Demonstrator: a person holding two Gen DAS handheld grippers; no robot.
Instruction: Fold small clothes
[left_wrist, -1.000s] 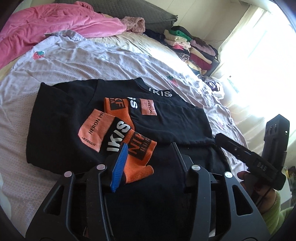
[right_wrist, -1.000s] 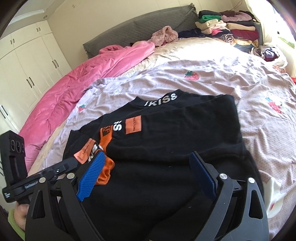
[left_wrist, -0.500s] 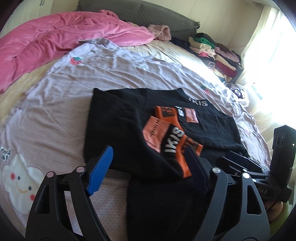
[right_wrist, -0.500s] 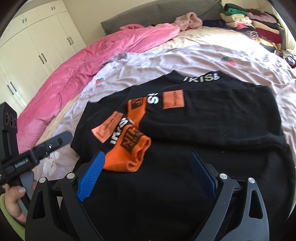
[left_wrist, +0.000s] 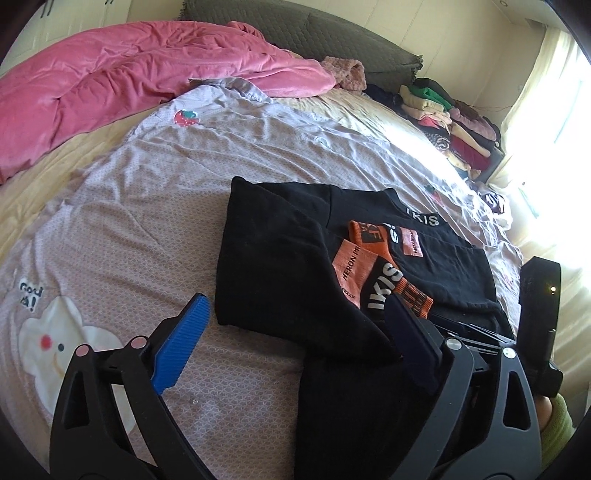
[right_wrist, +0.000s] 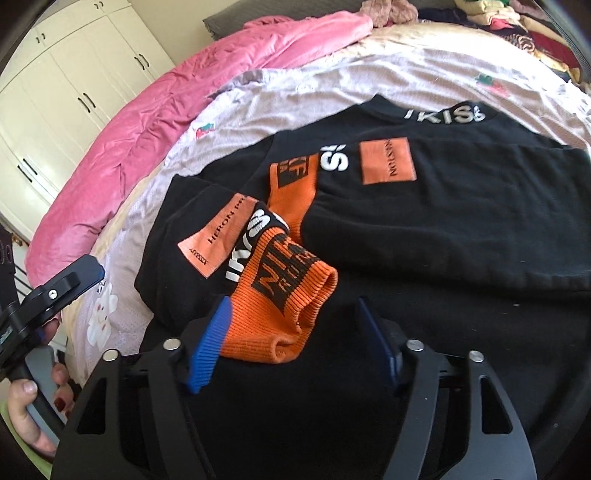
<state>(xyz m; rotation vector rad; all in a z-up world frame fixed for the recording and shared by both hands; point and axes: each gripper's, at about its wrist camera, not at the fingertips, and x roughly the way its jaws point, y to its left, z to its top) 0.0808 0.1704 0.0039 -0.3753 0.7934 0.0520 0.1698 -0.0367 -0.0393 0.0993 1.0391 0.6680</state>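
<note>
A black sweater (left_wrist: 280, 266) with orange patches lies folded on the bed, one sleeve laid across its front. That sleeve's orange ribbed cuff (right_wrist: 288, 295) sits between the pads of my right gripper (right_wrist: 293, 310). Those jaws are closing; the blue pad (right_wrist: 210, 343) is at the cuff's edge, while the dark pad stands clear of it. In the left wrist view the cuff (left_wrist: 413, 299) peeks out past the dark pad. My left gripper (left_wrist: 295, 306) hovers over the sweater's near left edge, its jaws opening wide and gripping nothing.
A lilac sheet (left_wrist: 129, 240) with cartoon prints covers the bed. A pink duvet (left_wrist: 110, 85) is bunched at the far left, and a stack of folded clothes (left_wrist: 450, 122) sits at the far right. White wardrobe doors (right_wrist: 66, 103) stand beyond the bed.
My left gripper has opened wide and swung left, away from the orange cuff. My right gripper has come down closer to the cuff, and its jaws have narrowed around it.
</note>
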